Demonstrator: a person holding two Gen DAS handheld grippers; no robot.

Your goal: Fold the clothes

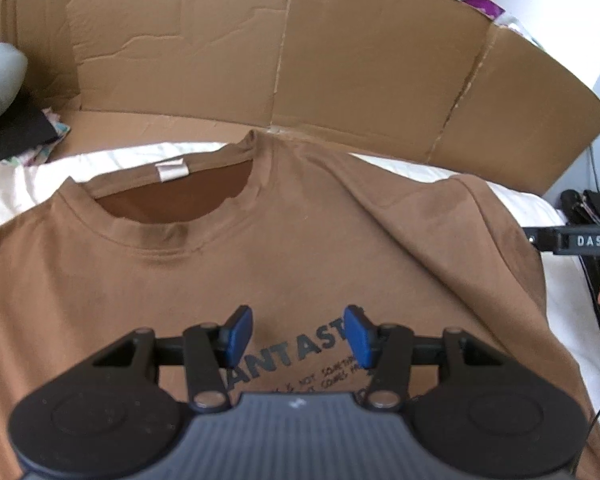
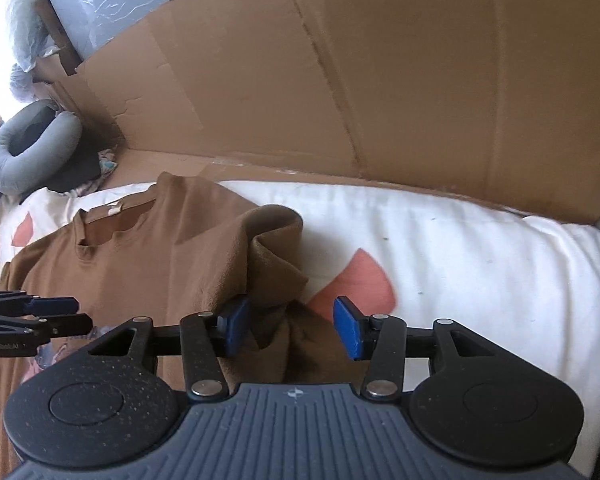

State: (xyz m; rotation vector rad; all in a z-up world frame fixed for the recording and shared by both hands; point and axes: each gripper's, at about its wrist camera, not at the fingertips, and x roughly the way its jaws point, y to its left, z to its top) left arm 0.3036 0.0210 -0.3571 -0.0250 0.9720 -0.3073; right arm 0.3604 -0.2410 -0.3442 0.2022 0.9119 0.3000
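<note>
A brown T-shirt (image 1: 300, 248) with dark printed lettering lies front-up on a white bed cover (image 1: 16, 184), collar toward the cardboard. My left gripper (image 1: 298, 334) hovers open over the chest print, with nothing between its blue pads. In the right wrist view the same T-shirt (image 2: 140, 264) spreads to the left, and its right sleeve (image 2: 274, 248) is bunched up in a rumpled fold. My right gripper (image 2: 290, 328) is open, with the bunched sleeve cloth lying between its blue pads. The left gripper (image 2: 40, 316) shows at the left edge of that view.
A tall cardboard sheet (image 1: 300, 60) stands behind the bed as a wall. A grey ring pillow (image 2: 28, 148) and dark clothing lie at the far left. The white cover (image 2: 480, 264) with pink patches stretches to the right. Dark items (image 1: 592, 204) sit at the right edge.
</note>
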